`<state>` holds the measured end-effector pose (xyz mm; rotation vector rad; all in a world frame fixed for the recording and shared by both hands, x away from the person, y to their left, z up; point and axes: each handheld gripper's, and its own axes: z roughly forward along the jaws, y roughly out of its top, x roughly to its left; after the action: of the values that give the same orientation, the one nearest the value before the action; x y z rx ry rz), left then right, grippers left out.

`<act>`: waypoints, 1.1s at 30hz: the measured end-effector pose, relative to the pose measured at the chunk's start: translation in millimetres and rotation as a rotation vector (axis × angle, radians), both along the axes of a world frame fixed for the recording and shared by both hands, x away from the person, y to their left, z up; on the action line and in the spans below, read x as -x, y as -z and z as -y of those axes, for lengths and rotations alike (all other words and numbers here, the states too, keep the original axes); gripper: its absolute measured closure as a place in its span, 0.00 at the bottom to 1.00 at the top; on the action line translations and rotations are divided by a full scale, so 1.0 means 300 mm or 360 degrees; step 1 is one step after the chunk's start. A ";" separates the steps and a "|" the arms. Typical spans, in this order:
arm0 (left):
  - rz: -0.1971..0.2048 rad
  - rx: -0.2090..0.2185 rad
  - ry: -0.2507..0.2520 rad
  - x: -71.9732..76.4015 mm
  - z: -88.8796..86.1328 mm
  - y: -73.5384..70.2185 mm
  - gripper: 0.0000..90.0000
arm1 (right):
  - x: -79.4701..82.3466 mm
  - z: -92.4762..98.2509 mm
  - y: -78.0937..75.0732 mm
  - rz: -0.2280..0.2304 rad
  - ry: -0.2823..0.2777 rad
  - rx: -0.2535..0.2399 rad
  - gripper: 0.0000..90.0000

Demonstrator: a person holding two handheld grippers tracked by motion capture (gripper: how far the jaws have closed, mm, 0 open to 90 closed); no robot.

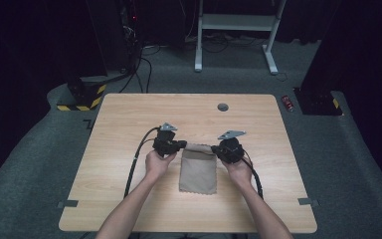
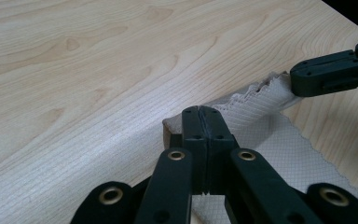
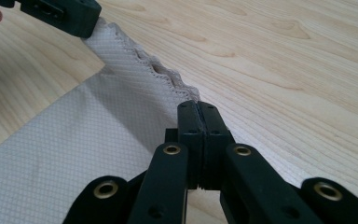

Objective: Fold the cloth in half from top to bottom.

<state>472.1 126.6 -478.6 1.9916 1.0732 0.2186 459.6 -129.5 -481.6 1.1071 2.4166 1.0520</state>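
Beige cloth (image 1: 198,168) lying on surface (image 1: 129,129); left hand-held gripper (image 1: 183,145) and right hand-held gripper (image 1: 214,149) each pinching one far corner, jaws fully closed on it.

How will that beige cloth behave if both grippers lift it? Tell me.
Probably floppy: the cloth already sags between the left gripper and right gripper pinching its far corners. Likely light, since it looks thin. The woven texture should resist slipping from shut jaws.
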 end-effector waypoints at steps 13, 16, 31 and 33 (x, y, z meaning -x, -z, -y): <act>-0.0001 -0.0008 0.0021 0.043 -0.007 0.006 0.99 | 0.036 0.000 -0.006 0.0012 -0.0043 -0.0005 0.99; 0.0004 -0.0008 0.0035 0.056 -0.006 0.007 0.99 | 0.044 0.009 -0.006 0.0012 -0.0045 -0.0022 0.99; 0.0001 0.0113 0.0012 0.095 -0.018 0.014 0.99 | 0.081 0.025 -0.004 0.0018 -0.0079 -0.0045 0.99; 0.0002 0.0106 0.0016 0.103 -0.018 0.015 0.99 | 0.088 0.027 -0.006 0.0012 -0.0084 -0.0045 0.99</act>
<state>441.2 131.9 -483.2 1.9366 1.0563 0.1767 433.2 -137.6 -479.8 1.0519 2.4445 1.1079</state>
